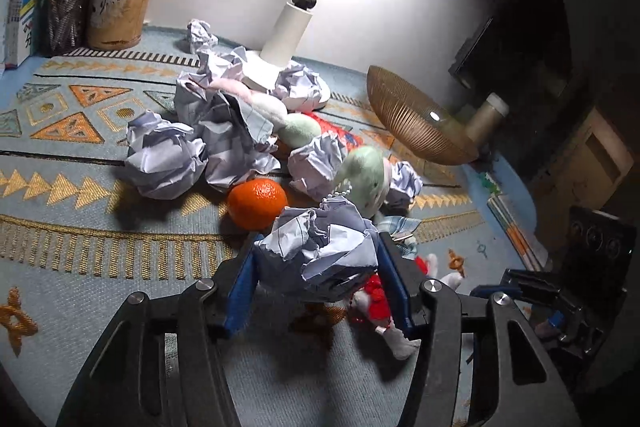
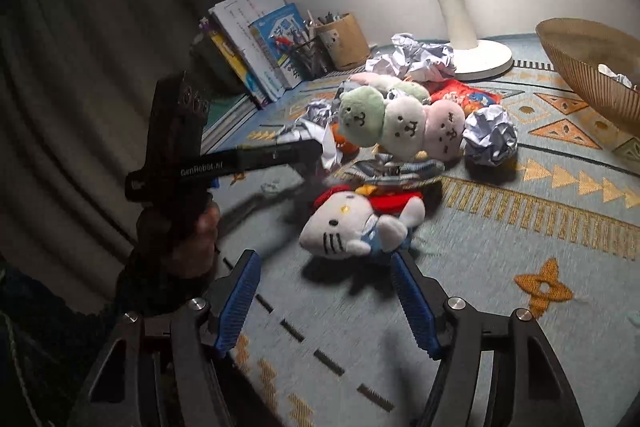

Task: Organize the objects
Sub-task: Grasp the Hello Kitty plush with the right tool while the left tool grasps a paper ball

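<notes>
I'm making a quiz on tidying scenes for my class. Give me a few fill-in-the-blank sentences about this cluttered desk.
1. The left claw is closed on a crumpled ball of ____.
2. The fruit lying beside that ball is ____ in colour.
3. The cat plush in front of the right claw wears a ____ bow.
4. The wicker bowl stands to the right of the white ____.

Missing words: paper; orange; red; lamp

A crumpled white paper ball (image 1: 320, 251) sits wedged between two blue pads, above the patterned mat.
</notes>
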